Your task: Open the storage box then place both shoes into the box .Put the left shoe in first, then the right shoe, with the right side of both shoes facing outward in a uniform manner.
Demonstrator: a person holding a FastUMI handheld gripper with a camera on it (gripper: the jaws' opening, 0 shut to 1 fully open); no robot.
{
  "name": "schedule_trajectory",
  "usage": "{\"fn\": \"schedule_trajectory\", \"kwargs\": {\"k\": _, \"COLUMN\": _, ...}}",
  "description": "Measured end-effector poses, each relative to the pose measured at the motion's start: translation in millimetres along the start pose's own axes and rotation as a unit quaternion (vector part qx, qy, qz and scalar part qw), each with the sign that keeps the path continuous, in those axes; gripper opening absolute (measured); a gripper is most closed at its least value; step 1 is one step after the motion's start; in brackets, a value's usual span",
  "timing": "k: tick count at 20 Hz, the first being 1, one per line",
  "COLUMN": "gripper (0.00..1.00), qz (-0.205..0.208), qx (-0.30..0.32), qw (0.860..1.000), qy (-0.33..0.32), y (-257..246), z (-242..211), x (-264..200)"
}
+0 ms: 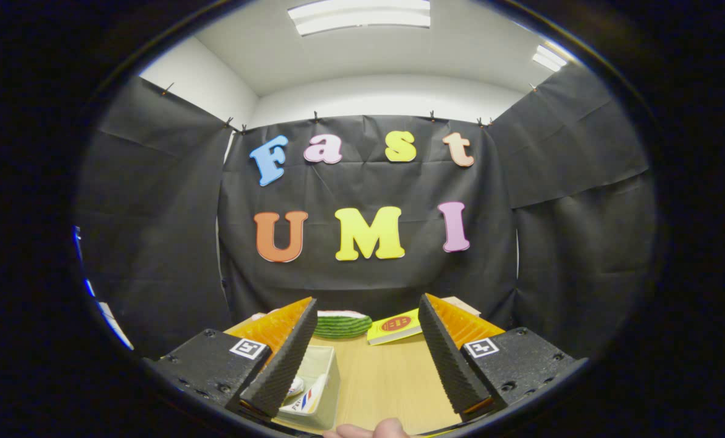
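Below, hand-held gripper (367, 353) agape, one box (321, 389)

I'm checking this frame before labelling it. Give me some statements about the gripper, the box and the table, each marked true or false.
1. The gripper is open with nothing between its fingers. True.
2. The storage box is shut with a lid. False: it is open on top, a shoe showing inside.
3. A yellow book lies on the wooden table beyond the fingers. True.
4. The green striped thing sits inside the box. False: it lies on the table beyond it, beside the book.
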State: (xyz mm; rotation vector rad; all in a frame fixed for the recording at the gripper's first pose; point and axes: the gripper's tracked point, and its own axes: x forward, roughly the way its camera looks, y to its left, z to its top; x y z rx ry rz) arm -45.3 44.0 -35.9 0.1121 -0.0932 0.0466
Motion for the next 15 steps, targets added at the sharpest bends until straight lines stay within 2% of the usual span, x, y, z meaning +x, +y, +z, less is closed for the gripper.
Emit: {"fn": "schedule_trajectory", "kwargs": {"k": 15, "gripper": 1.0, "qz": -0.002, "qx": 0.0, "qw": 1.0, "qy": 0.012, "y": 0.3, "z": -7.0, "x": 4.3}}
